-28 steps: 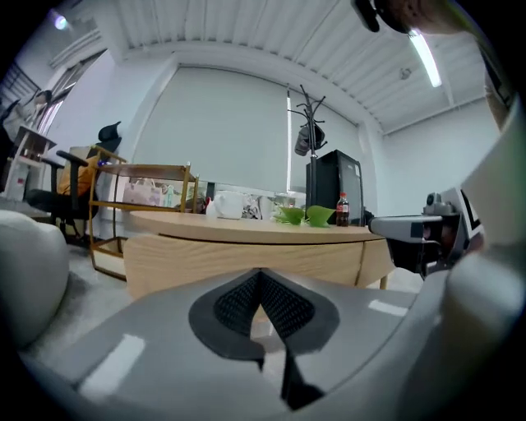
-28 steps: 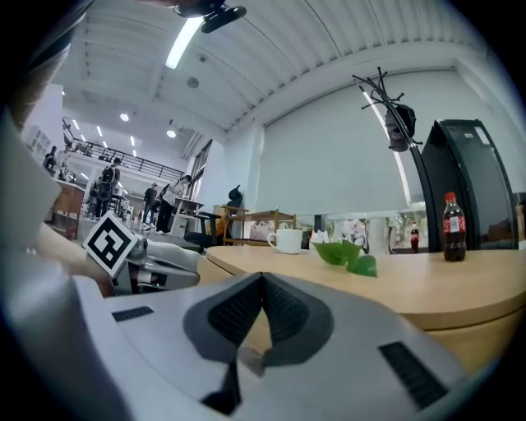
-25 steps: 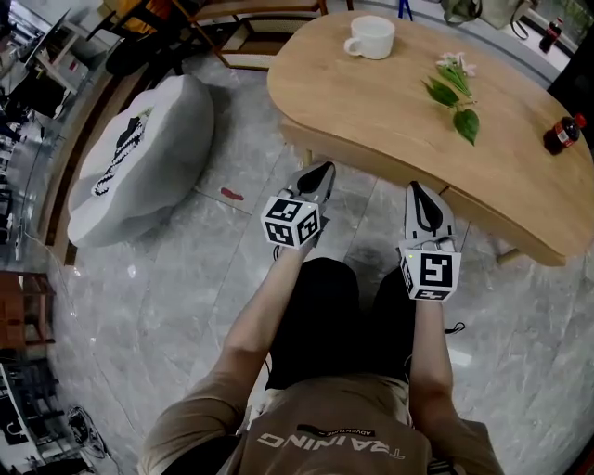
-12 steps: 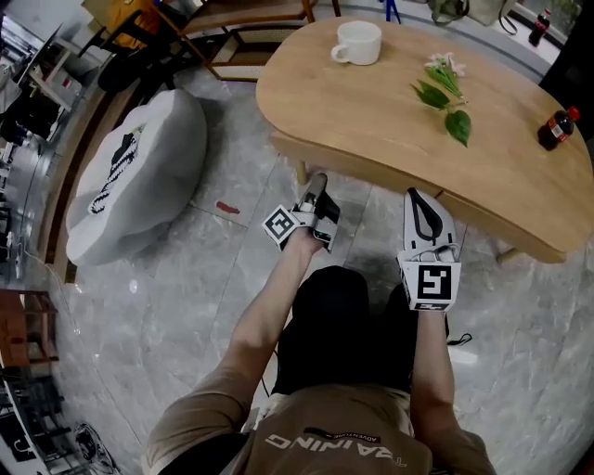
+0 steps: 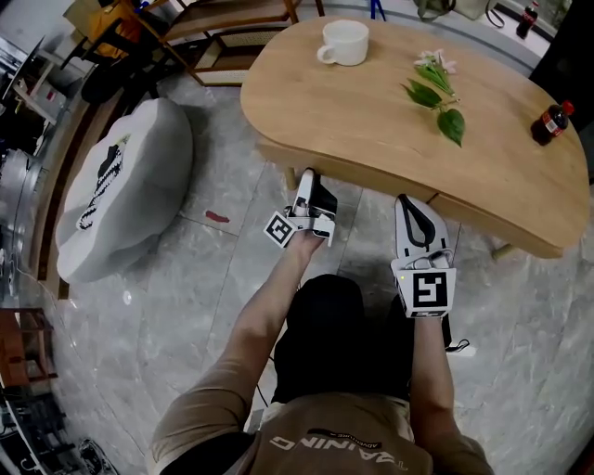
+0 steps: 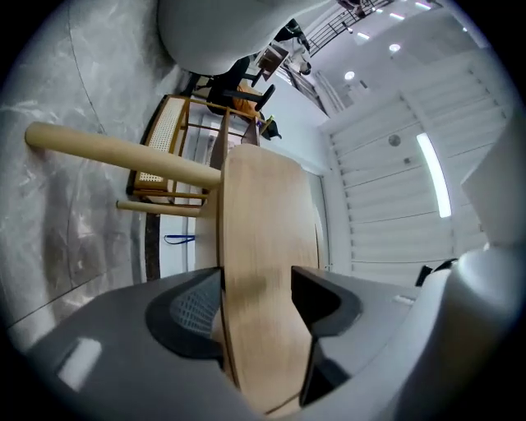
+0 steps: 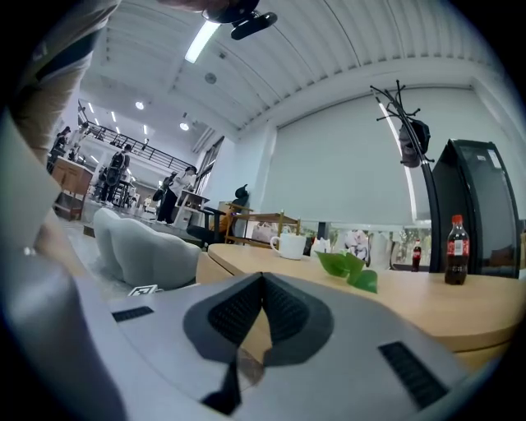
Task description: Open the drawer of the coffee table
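Observation:
The wooden coffee table [image 5: 371, 121] fills the top of the head view, and no drawer front can be made out on it. My left gripper [image 5: 306, 183] lies rolled on its side at the table's front edge, beside a leg [image 5: 290, 176]. In the left gripper view its jaws [image 6: 256, 288] have just been opening and stand open, one on each side of the wooden edge [image 6: 267, 222]. My right gripper [image 5: 406, 200] is shut and points level at the table's front edge further right. Nothing sits between its pads [image 7: 263, 284].
On the tabletop are a white cup [image 5: 345, 42], a leafy sprig with white flowers [image 5: 436, 88] and a small cola bottle [image 5: 549, 121]. A grey beanbag [image 5: 121, 186] lies on the marble floor to the left. Wooden chairs [image 5: 232, 19] stand behind it.
My left gripper has rolled onto its side, moved up to the table's edge and gone from shut to open astride it. The right gripper has kept still.

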`<state>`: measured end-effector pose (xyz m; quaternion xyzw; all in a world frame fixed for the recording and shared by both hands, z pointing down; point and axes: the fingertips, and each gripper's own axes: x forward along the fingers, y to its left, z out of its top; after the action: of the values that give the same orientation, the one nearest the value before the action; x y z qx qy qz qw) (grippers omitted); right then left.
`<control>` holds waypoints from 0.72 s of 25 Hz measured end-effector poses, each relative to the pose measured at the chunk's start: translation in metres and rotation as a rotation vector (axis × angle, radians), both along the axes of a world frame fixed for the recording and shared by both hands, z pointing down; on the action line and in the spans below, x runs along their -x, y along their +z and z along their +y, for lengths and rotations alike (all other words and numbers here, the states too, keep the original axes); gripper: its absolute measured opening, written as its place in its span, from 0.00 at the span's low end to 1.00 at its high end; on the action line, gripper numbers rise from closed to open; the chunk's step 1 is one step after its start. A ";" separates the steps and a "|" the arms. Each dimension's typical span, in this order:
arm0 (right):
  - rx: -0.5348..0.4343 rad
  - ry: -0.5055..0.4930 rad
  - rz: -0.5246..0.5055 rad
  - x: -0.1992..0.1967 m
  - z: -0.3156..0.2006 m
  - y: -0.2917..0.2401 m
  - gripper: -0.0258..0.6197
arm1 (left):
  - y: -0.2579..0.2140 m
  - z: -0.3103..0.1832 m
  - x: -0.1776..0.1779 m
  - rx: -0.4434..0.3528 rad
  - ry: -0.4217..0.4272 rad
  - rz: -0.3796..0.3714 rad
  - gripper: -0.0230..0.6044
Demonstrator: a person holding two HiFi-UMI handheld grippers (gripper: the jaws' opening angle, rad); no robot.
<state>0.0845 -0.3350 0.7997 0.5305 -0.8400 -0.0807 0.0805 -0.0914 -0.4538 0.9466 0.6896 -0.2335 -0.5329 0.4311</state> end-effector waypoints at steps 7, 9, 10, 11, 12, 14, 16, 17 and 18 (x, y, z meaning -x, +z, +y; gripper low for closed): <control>0.019 -0.009 0.036 0.005 0.002 0.003 0.05 | -0.002 -0.007 -0.004 -0.056 0.004 0.067 0.44; 0.021 -0.018 0.044 0.008 0.002 0.003 0.05 | -0.003 -0.007 -0.004 -0.058 0.008 0.080 0.43; 0.019 -0.019 0.036 0.009 0.002 0.003 0.05 | -0.003 -0.008 -0.004 -0.055 0.013 0.085 0.43; 0.015 -0.018 0.028 0.010 0.002 0.003 0.05 | -0.003 -0.009 -0.004 -0.049 0.023 0.094 0.43; 0.012 -0.020 0.027 0.011 0.003 0.003 0.05 | -0.001 -0.009 -0.004 -0.043 0.035 0.104 0.43; 0.014 -0.028 0.040 0.013 0.006 0.003 0.05 | 0.001 -0.006 -0.003 -0.039 0.051 0.110 0.43; 0.016 -0.034 0.039 0.014 0.008 0.002 0.05 | 0.002 -0.003 -0.001 -0.042 0.052 0.103 0.41; 0.014 -0.036 0.033 0.014 0.008 0.001 0.05 | 0.002 -0.001 -0.001 -0.043 0.051 0.104 0.40; 0.010 -0.037 0.029 0.014 0.008 0.000 0.05 | 0.002 0.002 0.000 -0.046 0.052 0.109 0.39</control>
<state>0.0709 -0.3268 0.7995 0.5133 -0.8488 -0.0855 0.0937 -0.0912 -0.4518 0.9484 0.6753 -0.1794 -0.5633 0.4411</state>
